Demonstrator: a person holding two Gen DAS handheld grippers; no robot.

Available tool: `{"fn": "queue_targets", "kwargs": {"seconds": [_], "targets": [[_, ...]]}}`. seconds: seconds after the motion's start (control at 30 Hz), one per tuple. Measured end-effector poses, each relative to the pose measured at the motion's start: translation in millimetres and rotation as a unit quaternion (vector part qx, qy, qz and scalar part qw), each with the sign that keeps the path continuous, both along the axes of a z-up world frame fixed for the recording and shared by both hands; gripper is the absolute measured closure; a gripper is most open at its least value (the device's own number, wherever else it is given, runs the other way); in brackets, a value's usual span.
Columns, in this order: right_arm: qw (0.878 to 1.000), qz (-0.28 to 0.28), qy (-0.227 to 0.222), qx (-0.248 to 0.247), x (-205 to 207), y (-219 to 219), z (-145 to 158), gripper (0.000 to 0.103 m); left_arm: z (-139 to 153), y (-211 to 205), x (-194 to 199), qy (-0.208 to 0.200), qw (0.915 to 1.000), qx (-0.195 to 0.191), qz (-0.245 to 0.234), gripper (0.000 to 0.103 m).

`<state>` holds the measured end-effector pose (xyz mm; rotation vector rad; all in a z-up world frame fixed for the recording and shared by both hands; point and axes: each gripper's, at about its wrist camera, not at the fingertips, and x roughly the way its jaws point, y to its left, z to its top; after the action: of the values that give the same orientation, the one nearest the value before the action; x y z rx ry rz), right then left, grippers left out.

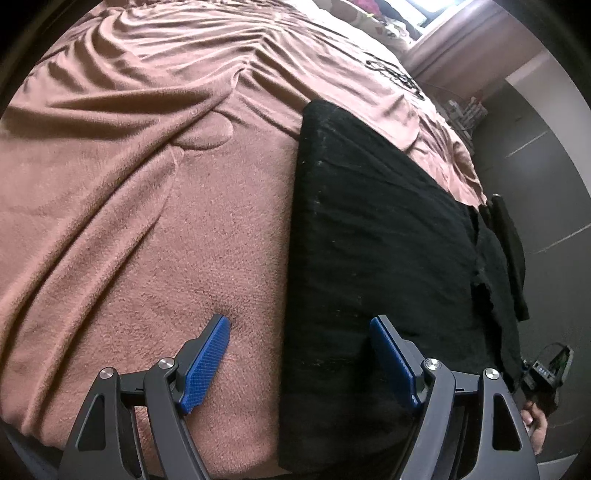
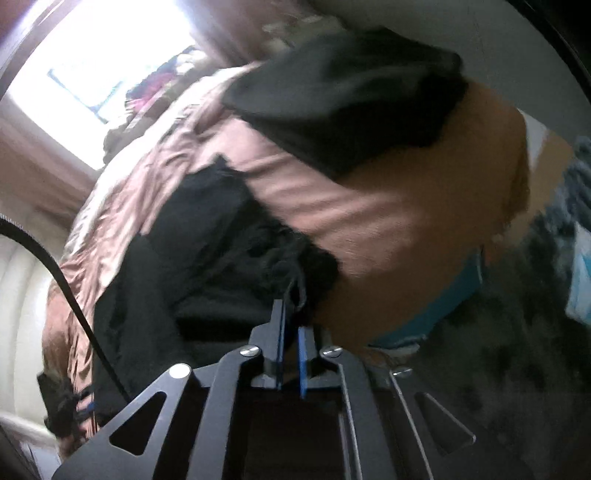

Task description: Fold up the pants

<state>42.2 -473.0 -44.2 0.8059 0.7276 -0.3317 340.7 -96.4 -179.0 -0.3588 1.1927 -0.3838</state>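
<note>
Left claw point(image 1: 299, 354) hangs low over the bed with its blue pads point(image 1: 205, 363) spread wide apart and nothing between them; one pad sits above the pink blanket point(image 1: 129, 206), the other above the black pants point(image 1: 380, 236). Those pants lie flat on the blanket as a long dark panel running away from the camera, one straight edge passing between the two pads. Part of the black cloth spills over the bed's right edge toward the grey floor point(image 1: 546, 177). A window point(image 1: 439, 11) glows at the far end of the room.

Right claw point(image 2: 291, 332) has its pads drawn close together, a narrow slit showing between them, and they pinch a thin strand or edge of the pants point(image 2: 207, 251) at the tips. The view is blurred, so the exact part gripped cannot be told. The black cloth bunches just ahead of the tips on the blanket point(image 2: 369, 206), and another dark fold lies farther up the bed. A black cable point(image 2: 70, 295) curves across the left side.
</note>
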Motion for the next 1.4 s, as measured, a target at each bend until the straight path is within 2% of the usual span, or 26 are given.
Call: {"fn": "queue_targets", "kwargs": {"seconds": [0.1,0.13,0.17,0.37,0.43,0.53,0.57,0.9,1.03,1.17,1.4], "targets": [[0.999,-0.006,-0.003,-0.039,-3,6,22,0.079,1,3,-2,-0.004,0.9999,-0.013,0.000,0.023],[0.998,-0.001,-0.006,-0.058,-4,12,32,0.066,1,4,-1,-0.006,0.9998,-0.019,0.002,0.023],[0.998,0.005,-0.010,-0.068,-3,17,38,0.060,1,5,-1,-0.007,0.9997,-0.022,0.003,0.023],[0.988,0.066,-0.029,-0.133,12,67,71,0.060,2,4,-4,-0.018,0.9990,-0.041,-0.006,0.025],[0.984,0.099,-0.033,-0.145,22,86,75,0.060,0,4,-4,-0.016,0.9986,-0.050,-0.009,0.040],[0.976,0.137,-0.019,-0.170,40,116,76,0.060,-5,8,-3,-0.009,0.9980,-0.061,-0.011,0.054],[0.973,0.150,-0.015,-0.175,47,125,76,0.060,-5,9,-2,-0.009,0.9979,-0.064,-0.012,0.055],[0.941,0.258,0.034,-0.216,107,194,71,0.060,-11,25,-4,-0.002,0.9950,-0.098,-0.014,0.056],[0.929,0.282,0.050,-0.234,134,212,66,0.060,-12,33,-4,0.003,0.9942,-0.108,-0.008,0.056],[0.923,0.295,0.064,-0.238,158,221,55,0.060,-13,37,-6,0.003,0.9935,-0.113,-0.009,0.056],[0.903,0.308,0.097,-0.283,195,241,37,0.058,-15,39,-5,0.006,0.9925,-0.122,-0.007,0.056]]}}
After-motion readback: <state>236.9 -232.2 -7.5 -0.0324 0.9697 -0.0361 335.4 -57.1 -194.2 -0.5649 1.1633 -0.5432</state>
